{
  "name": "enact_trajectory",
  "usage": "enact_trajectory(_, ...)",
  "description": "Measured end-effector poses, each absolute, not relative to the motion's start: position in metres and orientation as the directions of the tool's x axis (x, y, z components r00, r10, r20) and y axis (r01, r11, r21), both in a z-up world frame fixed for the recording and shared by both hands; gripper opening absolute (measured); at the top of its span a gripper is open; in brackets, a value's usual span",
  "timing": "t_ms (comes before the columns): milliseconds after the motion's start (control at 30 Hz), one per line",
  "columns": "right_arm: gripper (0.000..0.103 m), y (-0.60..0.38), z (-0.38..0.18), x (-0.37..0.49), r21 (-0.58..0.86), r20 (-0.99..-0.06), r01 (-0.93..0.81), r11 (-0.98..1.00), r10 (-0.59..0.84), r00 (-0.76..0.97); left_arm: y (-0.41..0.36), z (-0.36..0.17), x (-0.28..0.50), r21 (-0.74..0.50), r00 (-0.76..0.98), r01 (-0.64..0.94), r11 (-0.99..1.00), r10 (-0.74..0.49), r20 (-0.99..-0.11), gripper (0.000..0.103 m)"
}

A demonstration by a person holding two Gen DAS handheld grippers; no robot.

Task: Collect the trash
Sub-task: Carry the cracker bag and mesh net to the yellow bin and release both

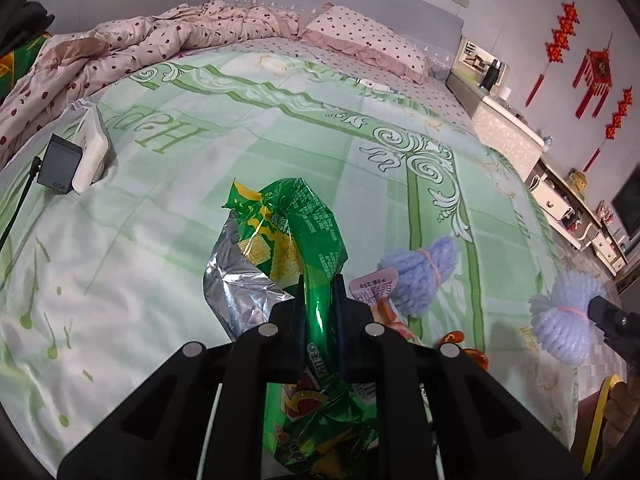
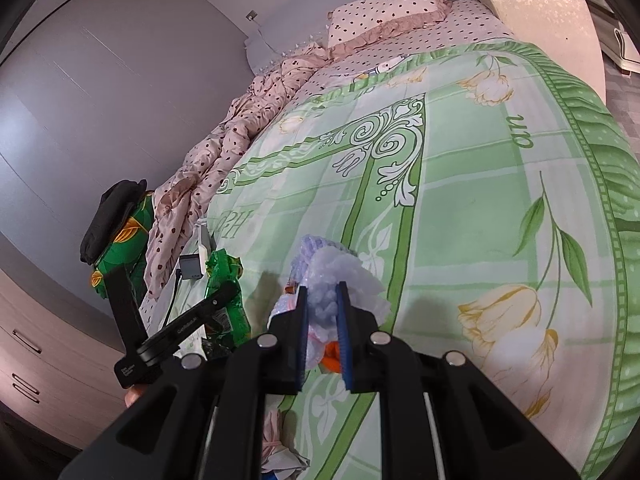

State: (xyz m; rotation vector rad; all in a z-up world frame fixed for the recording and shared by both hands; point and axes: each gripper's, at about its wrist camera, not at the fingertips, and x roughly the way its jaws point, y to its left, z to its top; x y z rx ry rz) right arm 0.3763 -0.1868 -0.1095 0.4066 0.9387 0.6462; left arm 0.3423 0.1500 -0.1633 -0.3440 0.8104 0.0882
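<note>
Your left gripper [image 1: 318,304] jaws are clamped on the green snack bag [image 1: 304,240], right gripper [image 2: 322,312] on a foam net [image 2: 340,276] — another foam net [image 1: 420,272] and wrappers [image 1: 374,288] still on the bed [image 1: 240,160].

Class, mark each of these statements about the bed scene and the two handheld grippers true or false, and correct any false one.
1. The left gripper grips a green snack bag. True.
2. The right gripper is empty. False: it grips a pale blue foam net.
3. A second pale blue foam net lies on the green bedspread. True.
4. The polka-dot pillow lies on the floor. False: it lies at the head of the bed.
</note>
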Motion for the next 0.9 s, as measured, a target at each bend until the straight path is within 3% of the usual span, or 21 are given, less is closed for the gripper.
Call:
enact_trajectory(133,0.012,-0.186,-0.094,0.360,0.564,-0.600,-0.355,0.745,0.666,0.443,0.141,-0.128,0.317,-0.177,0.749,-0.149,0.973,-0.007,-0.663,0.010)
enact_trajectory(567,0.012,-0.211,-0.025,0.295,0.518,-0.539,-0.409,0.751,0.658,0.526,0.119,-0.042,0.252,-0.227,0.829,-0.087,0.970,-0.056,-0.557,0.010)
enact_trajectory(900,0.012,-0.274,0.042,0.238,0.459,-0.462,-0.397,0.795,0.596,0.657,0.035,0.033,0.207,-0.235,0.870,0.050,0.971,-0.158,-0.467,0.010)
